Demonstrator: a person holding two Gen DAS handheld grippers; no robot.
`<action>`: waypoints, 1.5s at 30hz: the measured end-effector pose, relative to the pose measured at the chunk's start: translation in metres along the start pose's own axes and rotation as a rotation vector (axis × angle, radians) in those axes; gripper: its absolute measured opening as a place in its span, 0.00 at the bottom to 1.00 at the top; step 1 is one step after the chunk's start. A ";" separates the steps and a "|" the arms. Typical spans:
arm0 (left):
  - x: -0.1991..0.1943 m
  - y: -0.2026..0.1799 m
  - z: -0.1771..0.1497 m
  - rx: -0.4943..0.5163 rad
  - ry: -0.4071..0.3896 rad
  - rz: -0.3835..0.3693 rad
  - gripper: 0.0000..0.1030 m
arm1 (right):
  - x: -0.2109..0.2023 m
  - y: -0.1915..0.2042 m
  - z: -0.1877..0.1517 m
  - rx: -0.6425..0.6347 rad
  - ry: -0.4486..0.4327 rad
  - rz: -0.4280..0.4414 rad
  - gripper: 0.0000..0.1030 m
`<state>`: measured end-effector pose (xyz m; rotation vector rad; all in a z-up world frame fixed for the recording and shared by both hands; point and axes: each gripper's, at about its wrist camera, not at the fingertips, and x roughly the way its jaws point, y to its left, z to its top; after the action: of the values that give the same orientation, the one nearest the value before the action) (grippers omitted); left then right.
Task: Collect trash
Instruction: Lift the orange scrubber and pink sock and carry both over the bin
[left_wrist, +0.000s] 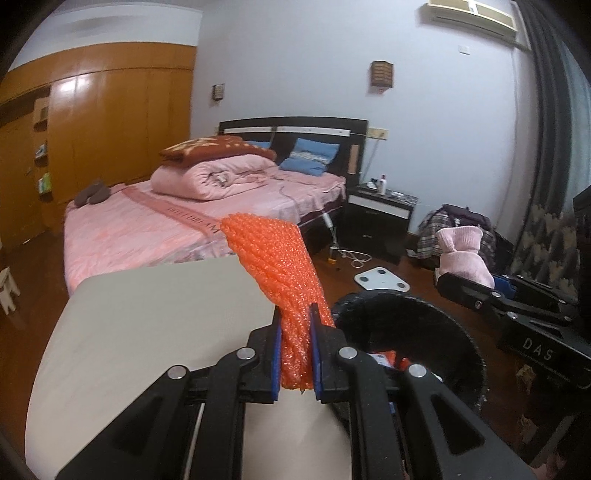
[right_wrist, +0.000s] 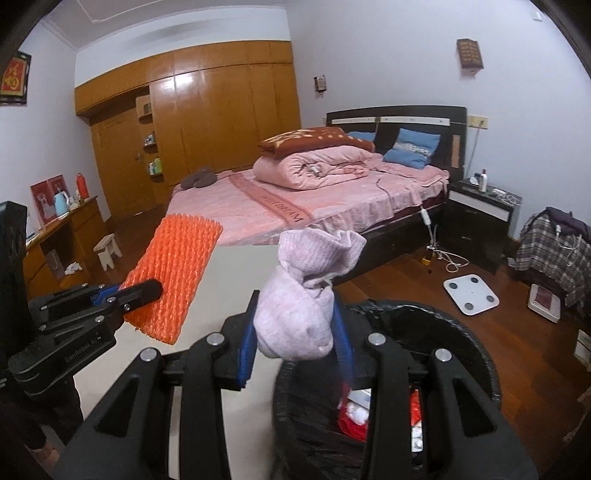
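Bed (right_wrist: 332, 206): it stood beyond the bin, against the far wall, with a pink cover, a rolled pink quilt and blue pillows.
Wardrobe (right_wrist: 207, 122): a wall of glossy wooden doors rose far past the bin, on the far side of the bed.
Surface (left_wrist: 147, 332): a pale top lay directly beside the bin, on its left in both views.
Bin (right_wrist: 461, 332): a round black bin with a dark liner stood at the surface's edge; red and white scraps lay inside it.
Nightstand (right_wrist: 480, 214): a dark one stood beyond the bin, beside the bed's head.
Scale (right_wrist: 471, 291): a white one lay on the wooden floor between the bin and the nightstand.
Orange foam net (left_wrist: 284, 273): it was held above the surface, just left of the bin's rim, and clear of the bin.
Pink cloth bundle (right_wrist: 306, 295): knotted at the top, it hung at the bin's left rim.
Left tongs (left_wrist: 295, 328): they were pinched tight on the lower end of the orange foam net.
Right tongs (right_wrist: 297, 321): their blue-padded fingers pressed both sides of the pink cloth bundle, nearly closed around it.
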<state>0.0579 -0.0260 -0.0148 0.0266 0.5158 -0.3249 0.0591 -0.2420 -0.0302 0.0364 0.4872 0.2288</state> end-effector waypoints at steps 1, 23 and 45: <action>0.001 -0.004 0.001 0.006 -0.001 -0.007 0.12 | -0.002 -0.003 0.000 0.000 0.000 -0.008 0.34; 0.039 -0.087 0.015 0.122 0.004 -0.166 0.12 | -0.023 -0.077 -0.028 0.062 0.014 -0.178 0.34; 0.102 -0.134 0.005 0.175 0.075 -0.247 0.12 | 0.002 -0.126 -0.052 0.101 0.087 -0.230 0.34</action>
<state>0.1020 -0.1837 -0.0525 0.1456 0.5655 -0.6115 0.0629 -0.3652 -0.0878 0.0690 0.5851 -0.0200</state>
